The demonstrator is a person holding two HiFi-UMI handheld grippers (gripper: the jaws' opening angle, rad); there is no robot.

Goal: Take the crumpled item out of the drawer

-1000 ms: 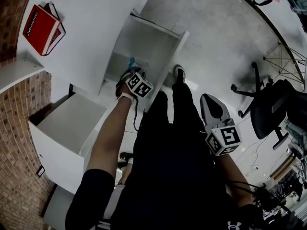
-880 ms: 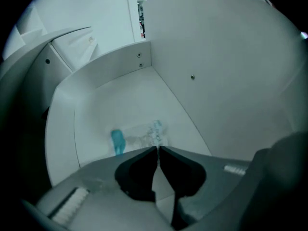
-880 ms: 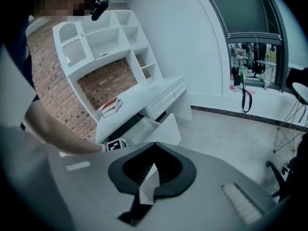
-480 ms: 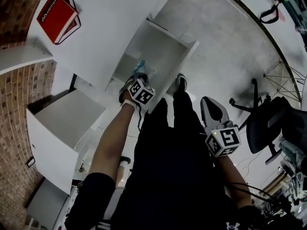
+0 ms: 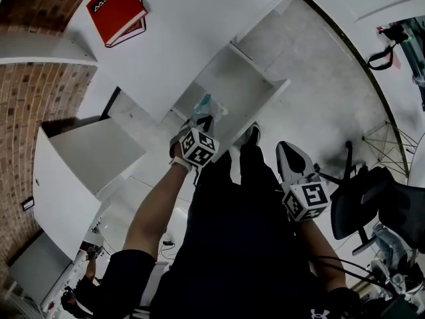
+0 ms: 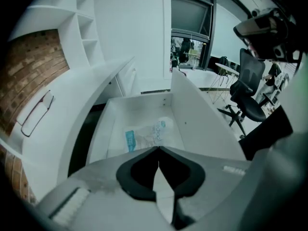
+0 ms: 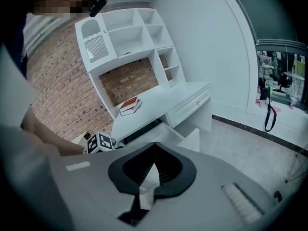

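The crumpled item is a clear plastic wrapper with blue print [image 6: 146, 136], lying on the floor of the open white drawer [image 6: 197, 124]. In the head view the wrapper [image 5: 204, 103] shows just beyond my left gripper [image 5: 201, 119], which reaches into the drawer's near end [image 5: 262, 92]. The left gripper [image 6: 158, 148] is shut, its tips meeting at the wrapper's near edge, which they hide. My right gripper [image 5: 293, 157] hangs by the person's right leg over the floor, away from the drawer. The right gripper [image 7: 154, 144] is shut with nothing held.
A red book [image 5: 118, 8] lies on the white desk [image 5: 172, 42]. A second white drawer [image 5: 86, 158] stands open at the left by the brick wall [image 5: 46, 92]. A black office chair [image 5: 372, 208] stands to the right. The person's shoe [image 5: 251, 135] is by the drawer's front.
The head view has swung, so the desk, book and drawer now sit further right and lower. The left gripper stays at the drawer's near end by the wrapper. The right gripper has hardly moved.
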